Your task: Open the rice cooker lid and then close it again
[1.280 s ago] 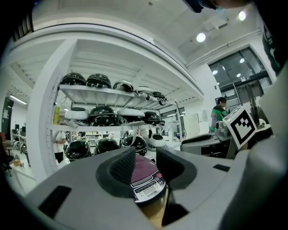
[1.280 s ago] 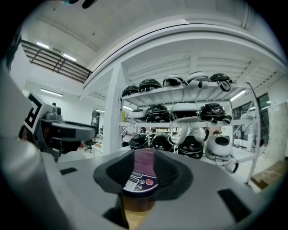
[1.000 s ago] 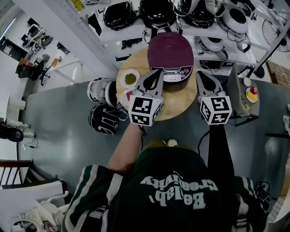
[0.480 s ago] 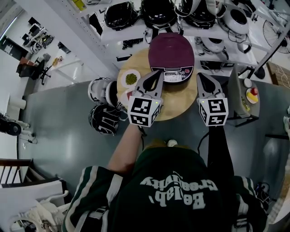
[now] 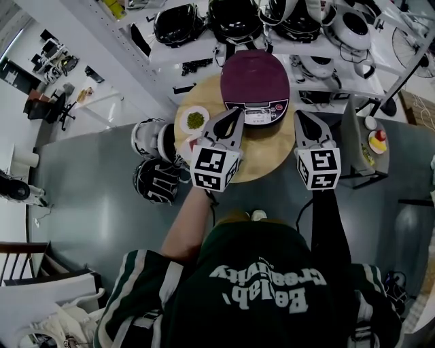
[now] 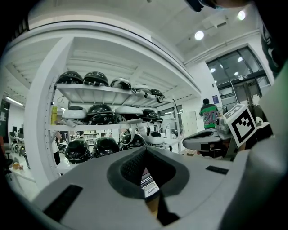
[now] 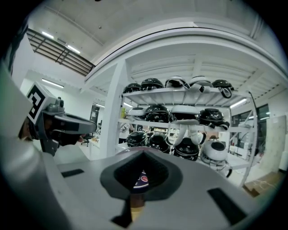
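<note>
The rice cooker (image 5: 255, 78) stands at the back of the round wooden table (image 5: 272, 153), its purple lid down and its white control panel (image 5: 257, 113) facing me. My left gripper (image 5: 233, 113) hovers shut and empty just in front of the panel's left side. My right gripper (image 5: 300, 115) is also shut and empty, off the cooker's right front corner. In the left gripper view the closed jaws (image 6: 146, 155) frame a sliver of the panel (image 6: 149, 187). In the right gripper view the closed jaws (image 7: 143, 155) frame a bit of the purple lid (image 7: 141, 179).
A small white dish of green bits (image 5: 196, 119) sits on the table left of the cooker. Two helmets (image 5: 155, 160) lie on the floor to the left. White shelves full of helmets (image 5: 272, 20) rise behind the table. A grey side table (image 5: 360, 146) stands at the right.
</note>
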The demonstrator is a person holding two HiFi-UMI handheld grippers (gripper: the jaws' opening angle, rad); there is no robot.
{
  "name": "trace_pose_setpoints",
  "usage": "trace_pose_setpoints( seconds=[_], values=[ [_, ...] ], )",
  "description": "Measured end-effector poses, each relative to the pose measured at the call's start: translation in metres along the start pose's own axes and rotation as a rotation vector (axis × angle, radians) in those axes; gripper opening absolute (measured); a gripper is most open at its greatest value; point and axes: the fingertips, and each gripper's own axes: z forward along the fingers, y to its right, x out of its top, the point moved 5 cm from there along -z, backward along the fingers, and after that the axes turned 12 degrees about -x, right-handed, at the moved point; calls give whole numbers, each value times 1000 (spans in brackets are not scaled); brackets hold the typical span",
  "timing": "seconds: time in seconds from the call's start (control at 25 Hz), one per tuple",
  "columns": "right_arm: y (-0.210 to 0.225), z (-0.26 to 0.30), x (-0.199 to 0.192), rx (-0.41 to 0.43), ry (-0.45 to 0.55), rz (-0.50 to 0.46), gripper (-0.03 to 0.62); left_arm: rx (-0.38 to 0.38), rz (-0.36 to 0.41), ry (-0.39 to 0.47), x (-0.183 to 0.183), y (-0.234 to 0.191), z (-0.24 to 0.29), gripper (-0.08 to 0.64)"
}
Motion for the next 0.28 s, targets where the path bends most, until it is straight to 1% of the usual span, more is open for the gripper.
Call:
trace_pose_setpoints(
  seconds=[0.12, 0.28],
  values=[
    [-2, 0, -1, 5, -4, -10, 3, -5, 9, -8, 0, 0, -1, 0],
    [-6, 1, 0, 17, 10, -32, 3, -5, -2, -16, -2, -5, -3, 0]
  ],
)
